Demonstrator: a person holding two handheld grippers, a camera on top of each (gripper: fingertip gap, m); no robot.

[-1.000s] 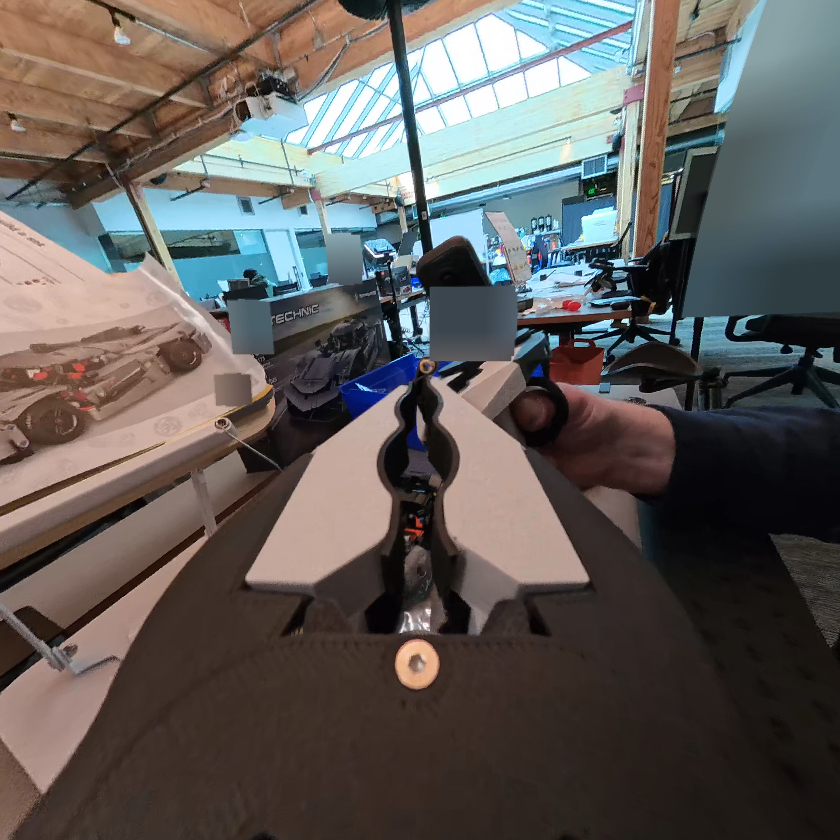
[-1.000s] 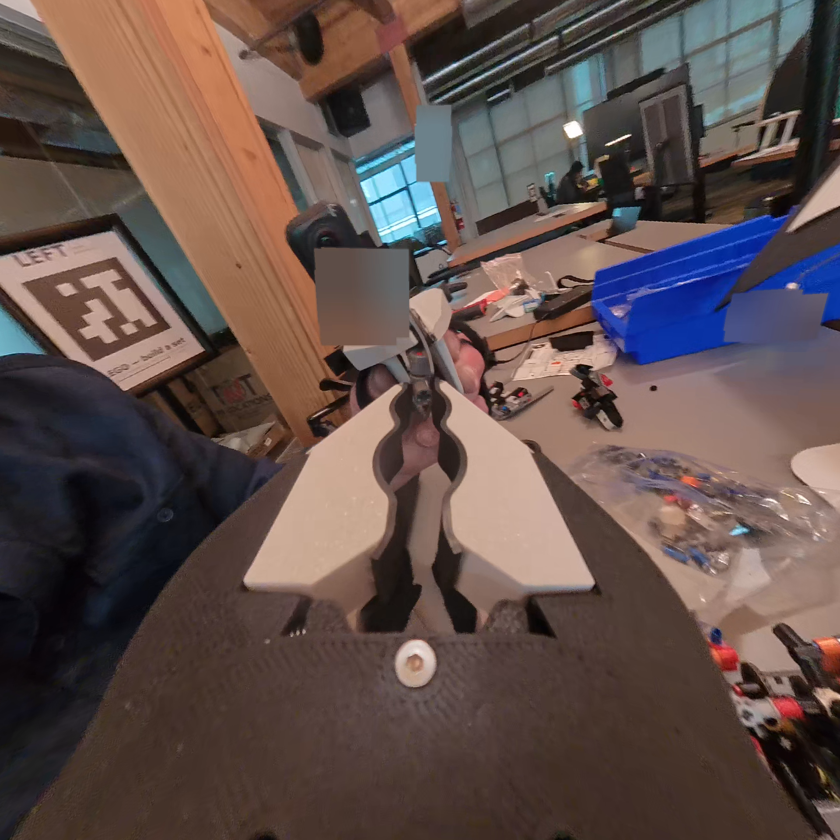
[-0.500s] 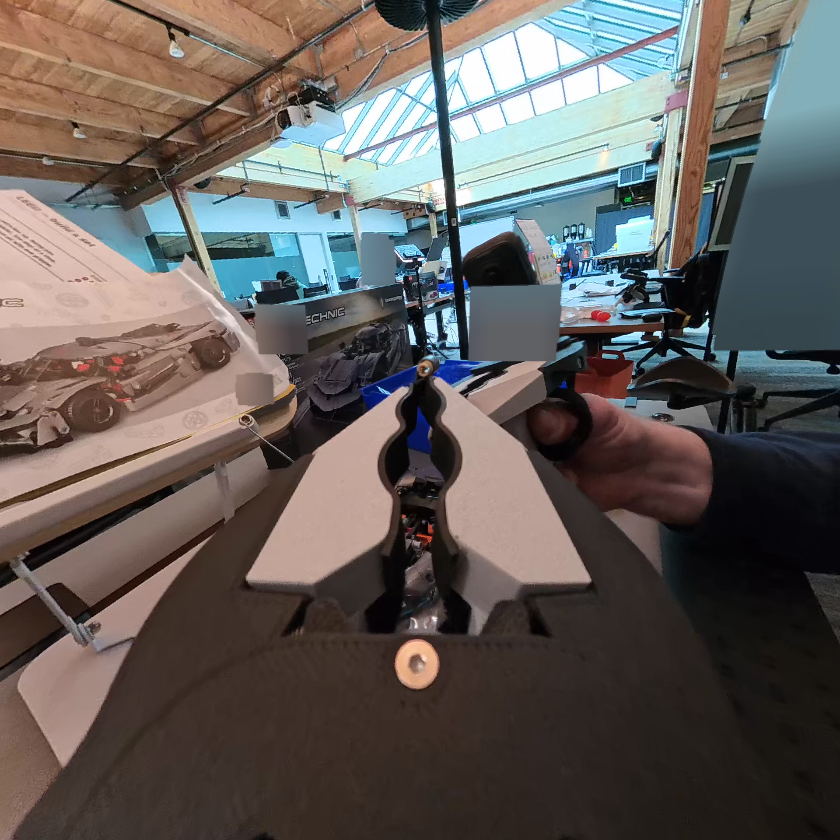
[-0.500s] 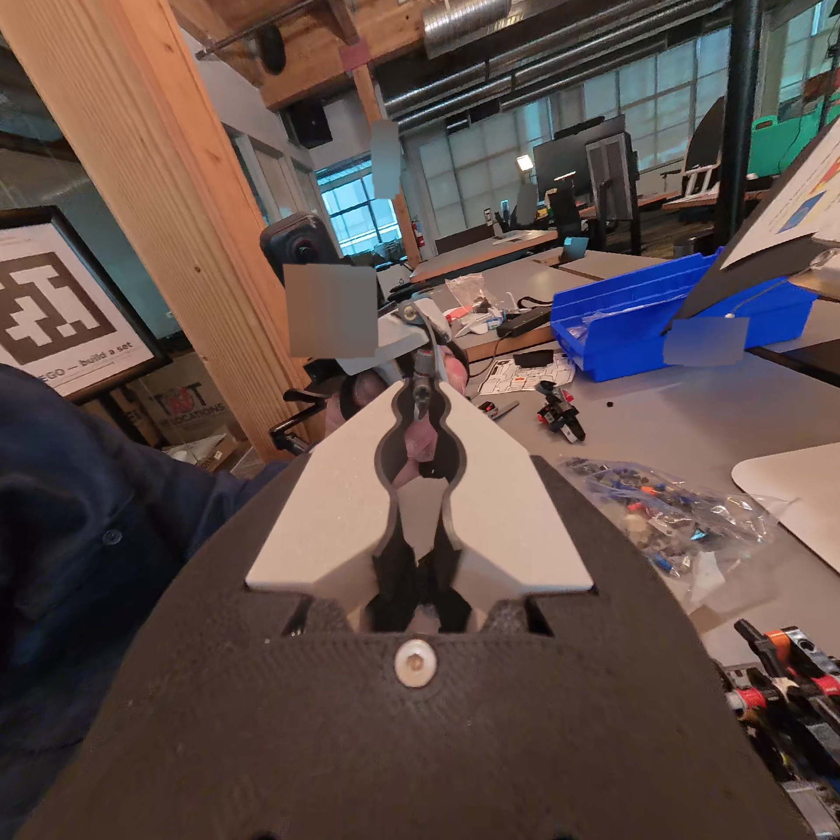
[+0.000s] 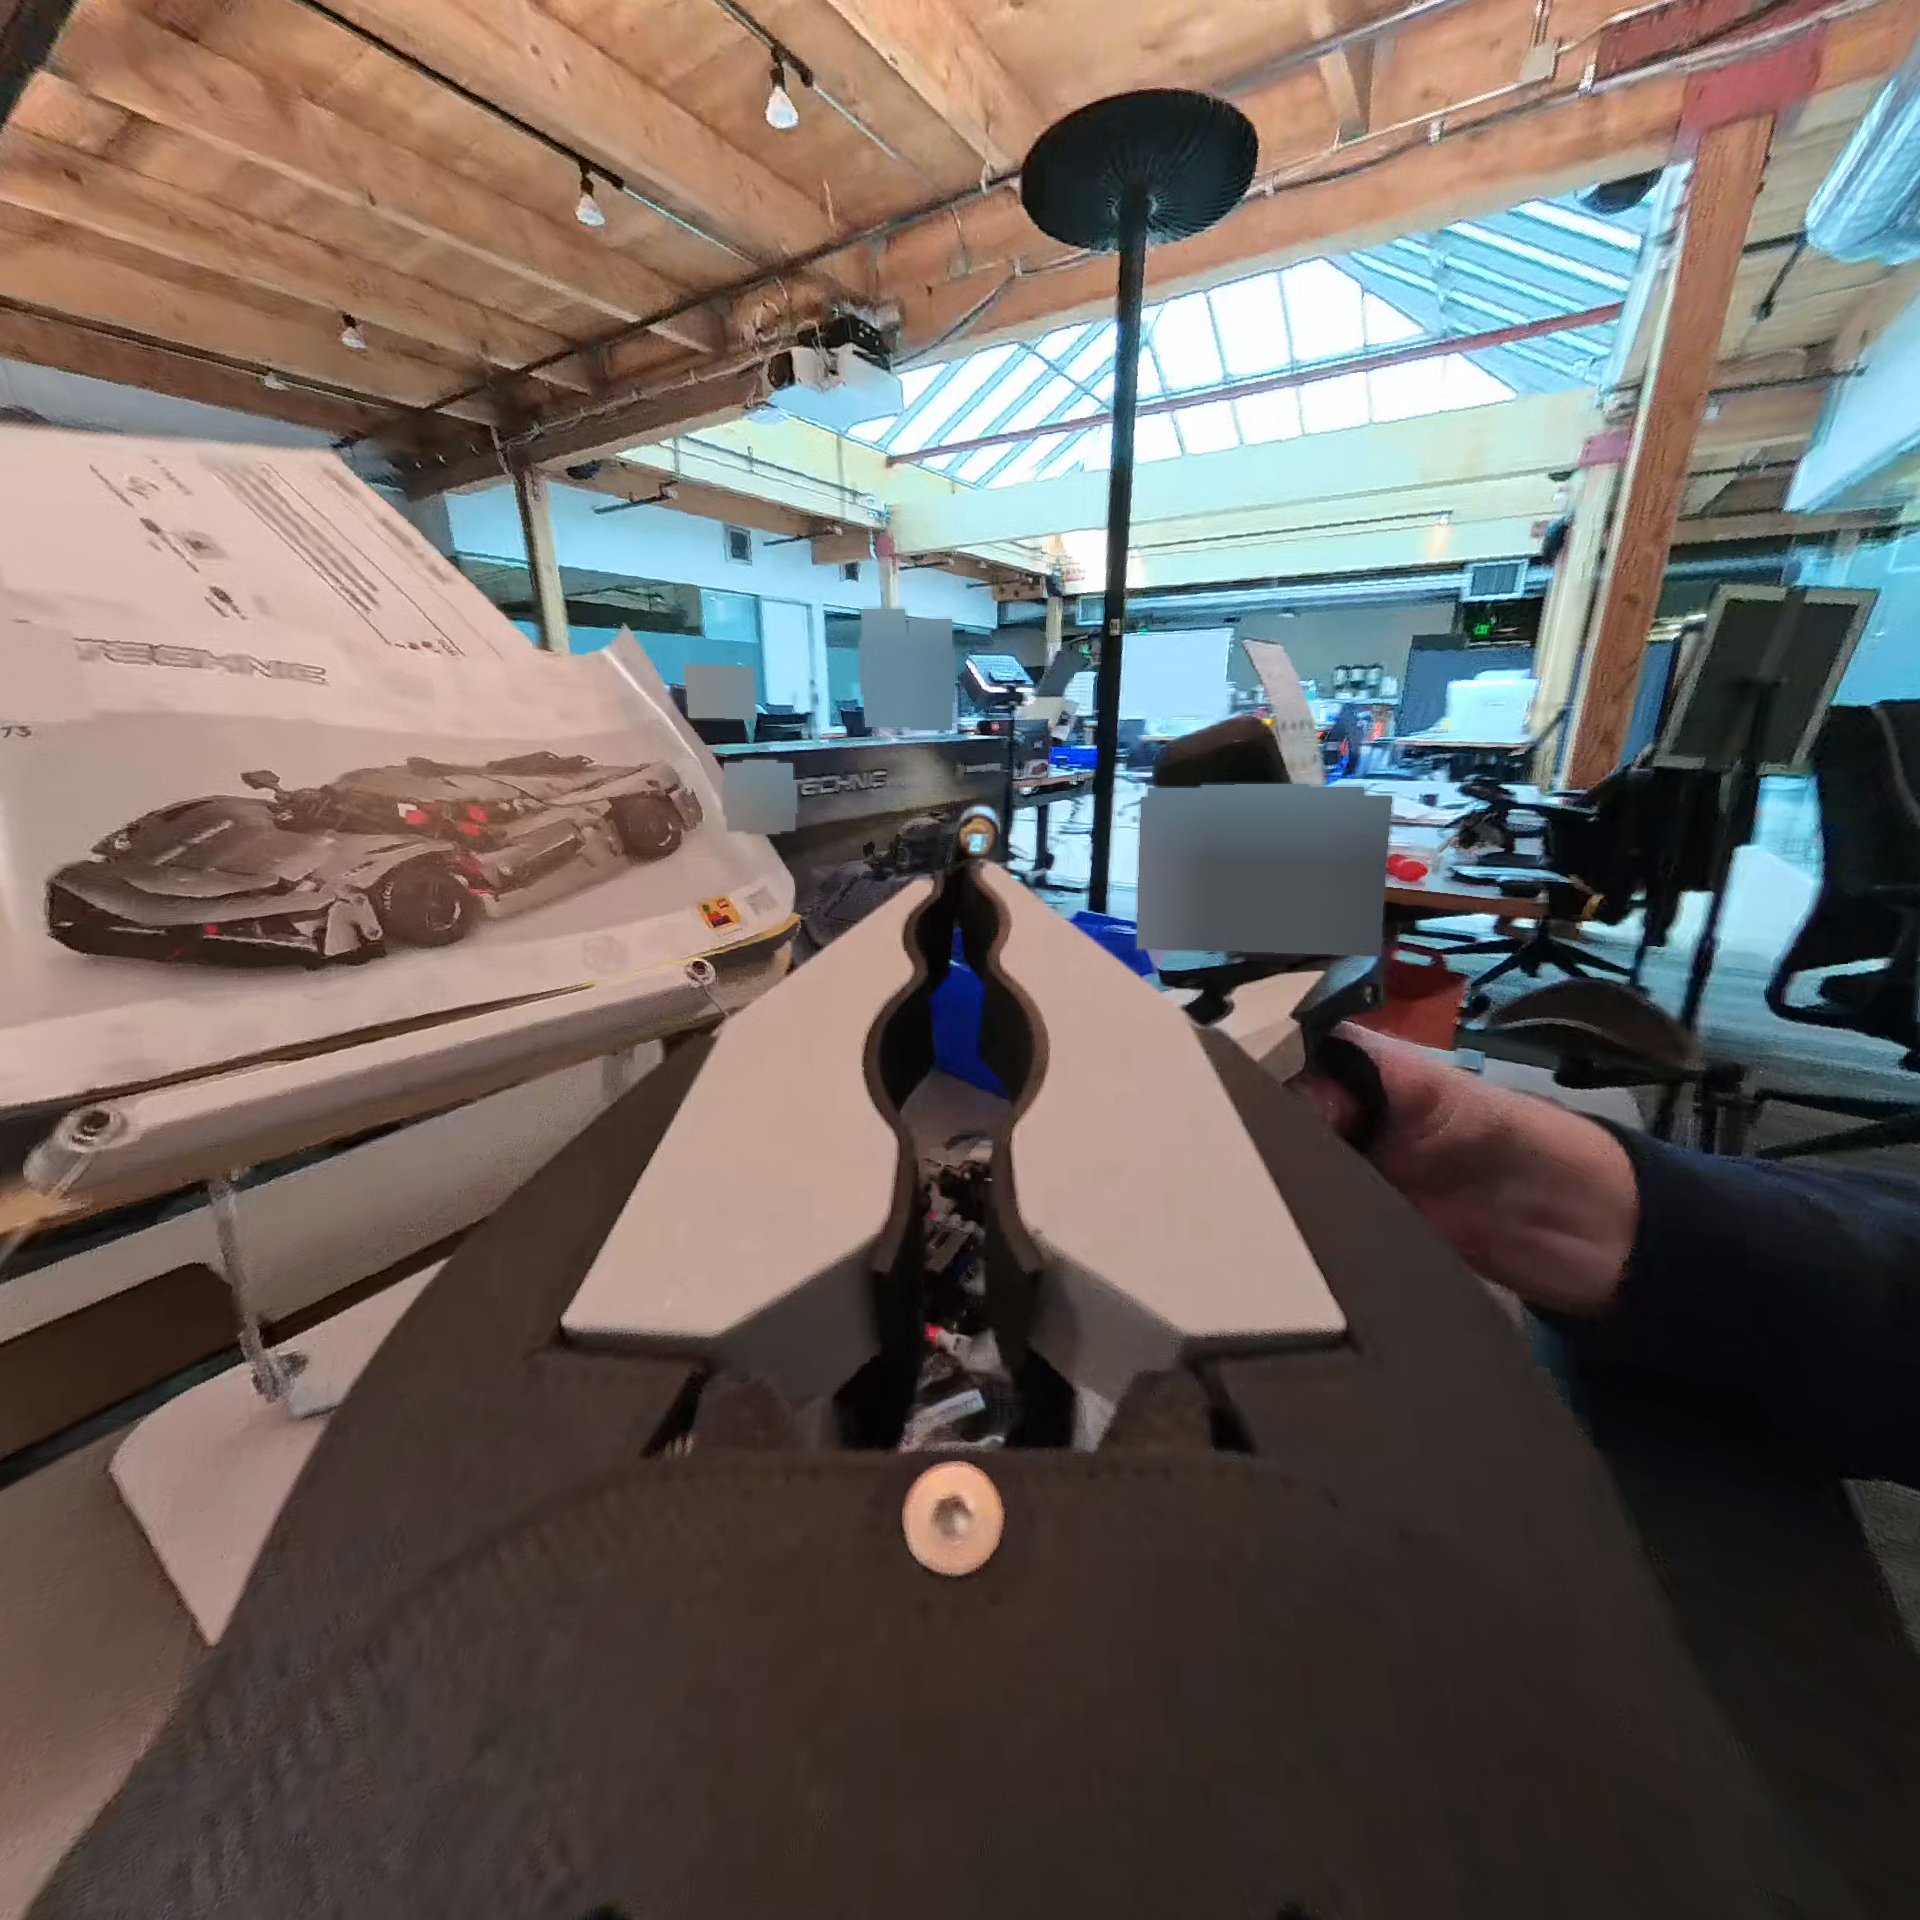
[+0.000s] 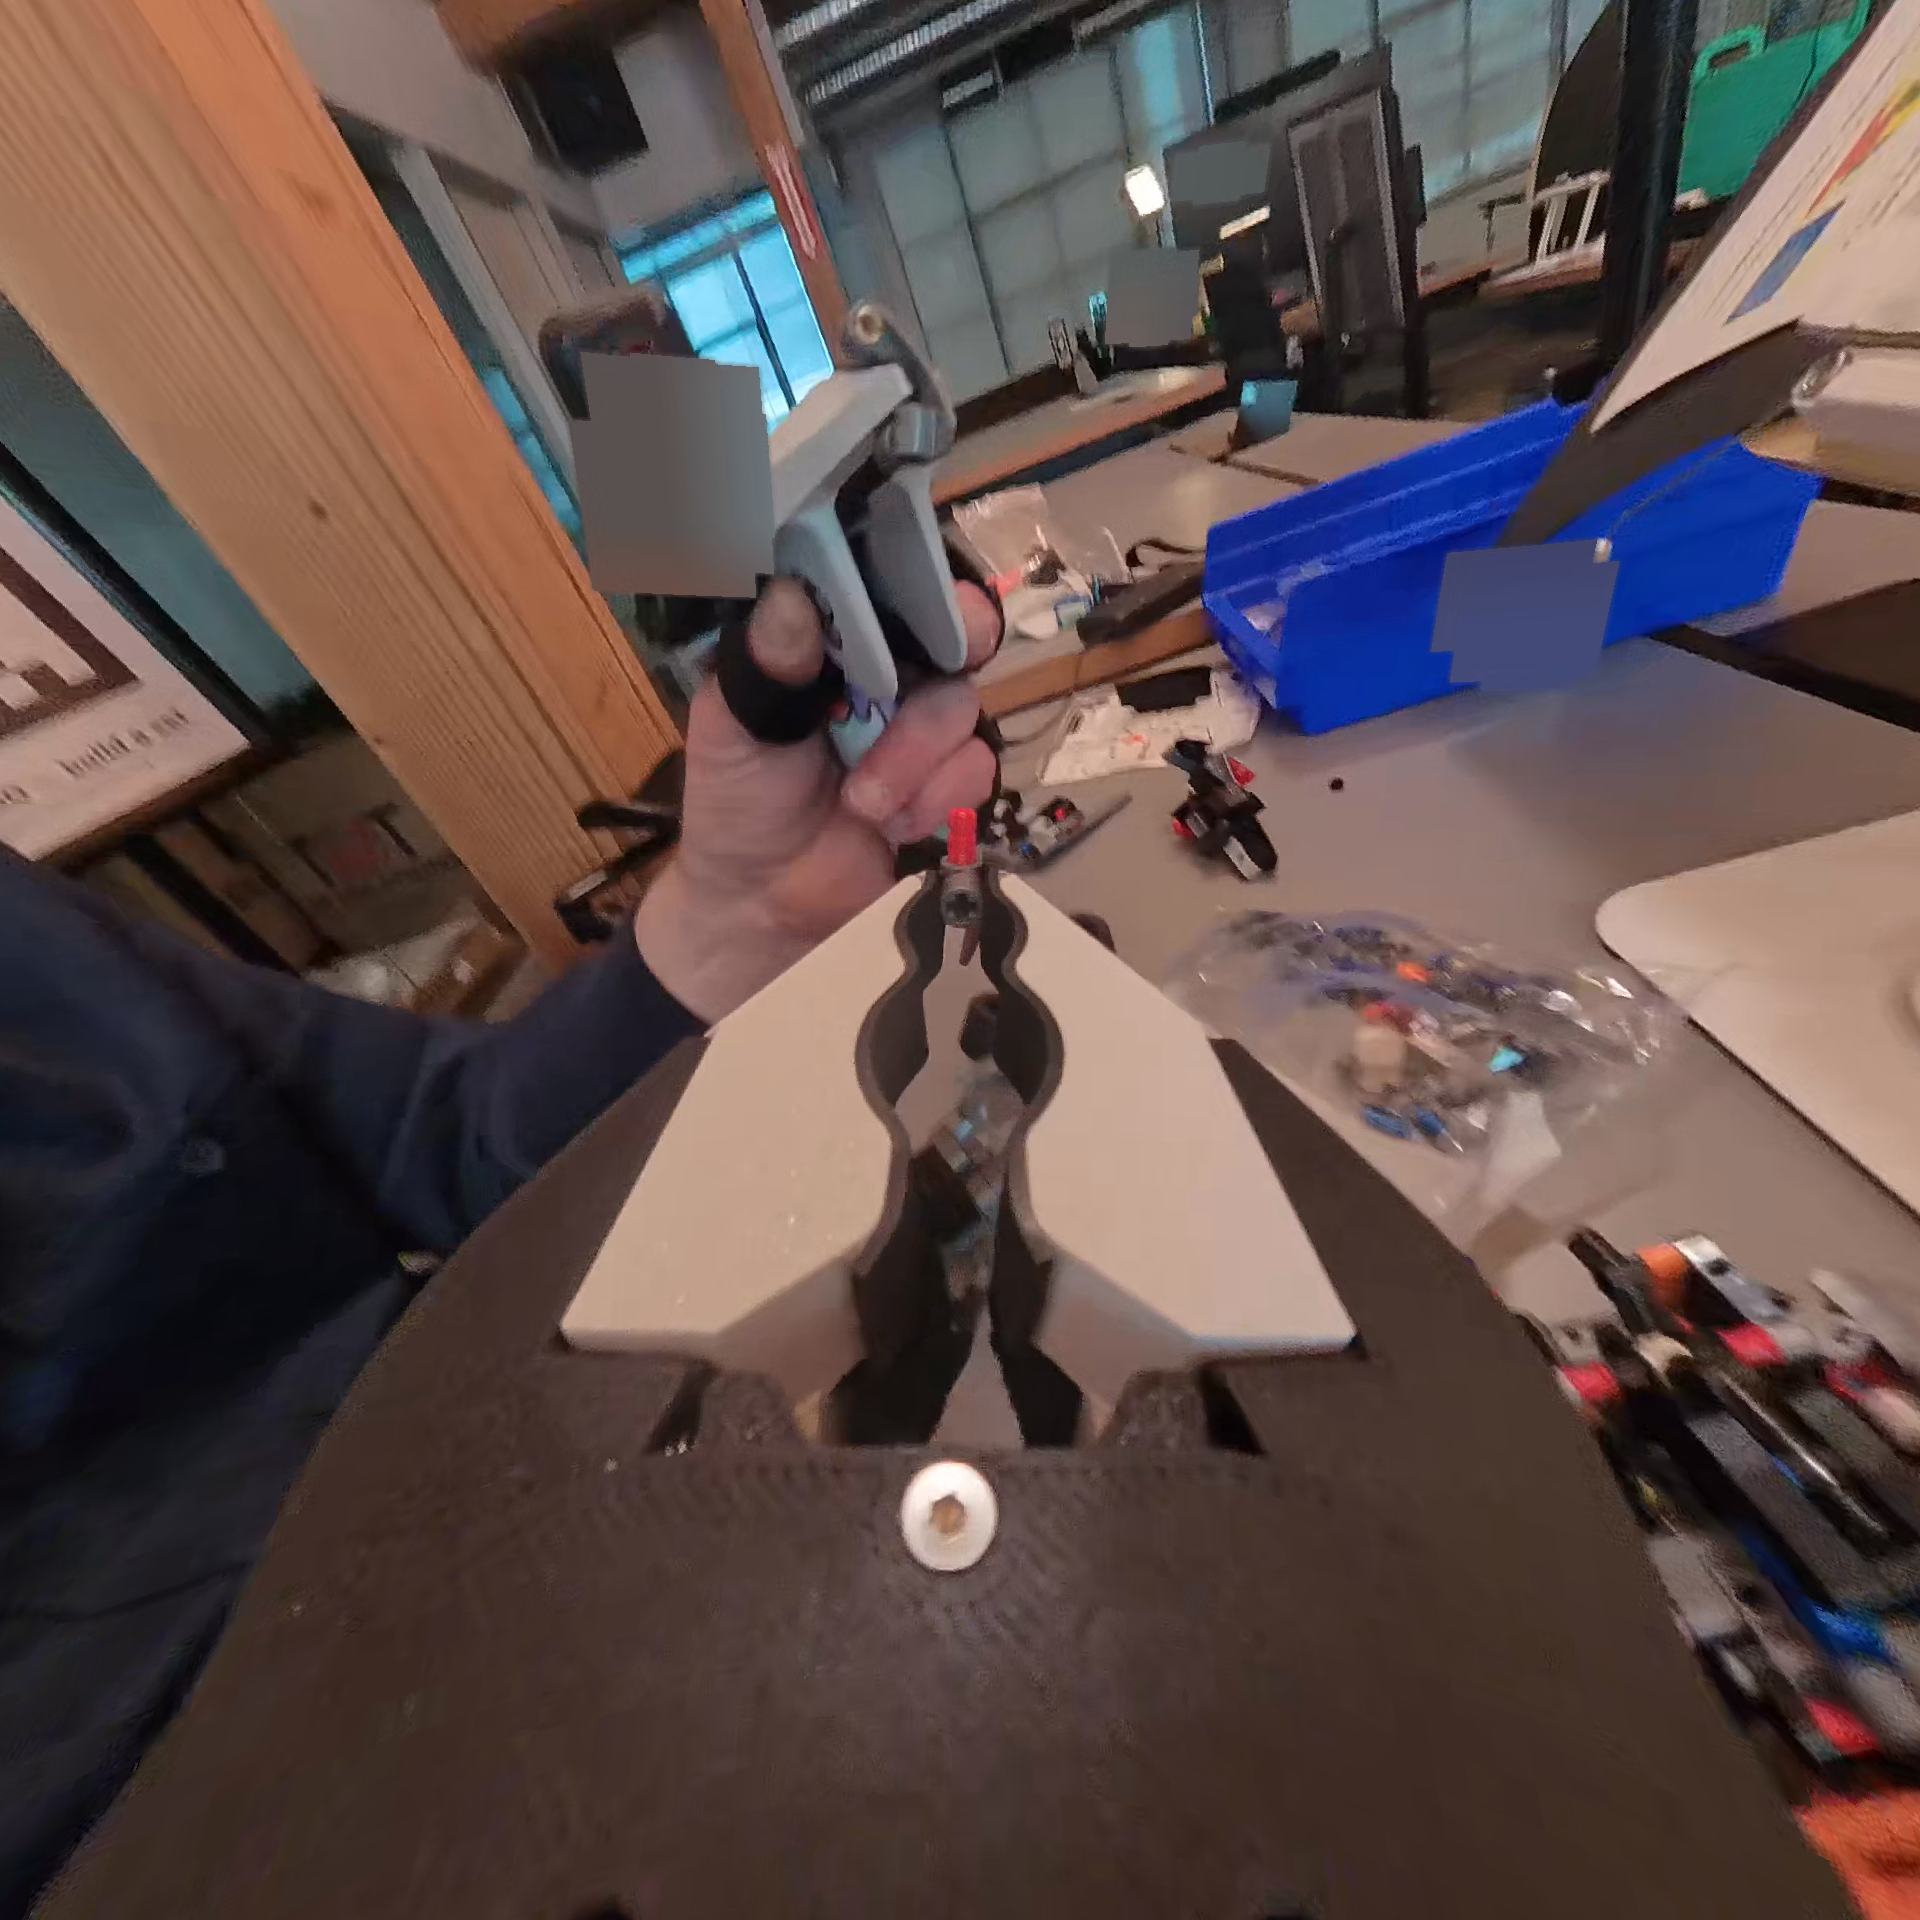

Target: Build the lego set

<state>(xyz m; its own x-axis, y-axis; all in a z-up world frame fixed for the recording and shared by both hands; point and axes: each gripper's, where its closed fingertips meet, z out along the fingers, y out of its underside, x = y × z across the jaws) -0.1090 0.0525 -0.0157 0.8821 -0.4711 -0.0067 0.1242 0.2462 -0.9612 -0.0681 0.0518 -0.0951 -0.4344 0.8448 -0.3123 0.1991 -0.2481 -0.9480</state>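
Note:
My left gripper (image 5: 966,883) is shut on a small tan round lego piece (image 5: 977,831) that sticks out past its tips. In the right wrist view the left gripper (image 6: 883,353) is raised at the upper left, held by a hand (image 6: 790,821). My right gripper (image 6: 961,920) is shut on a small grey connector (image 6: 958,902) with a red axle (image 6: 962,831) sticking out of it. Part of the right gripper (image 5: 1278,1023) shows at the right of the left wrist view, held by a hand (image 5: 1475,1174).
An instruction booklet (image 5: 364,831) lies on a tilted stand at the left, with the set's box (image 5: 883,800) behind. On the grey table are a blue bin (image 6: 1455,551), a clear bag of parts (image 6: 1423,1018), a small black sub-assembly (image 6: 1221,810) and the partly built model (image 6: 1745,1403). The grippers' ends are close to 9 cm from one another.
The two grippers stood tip to tip. The left gripper has since lifted up and away with the tan piece, and the red axle on the right gripper's grey connector now shows.

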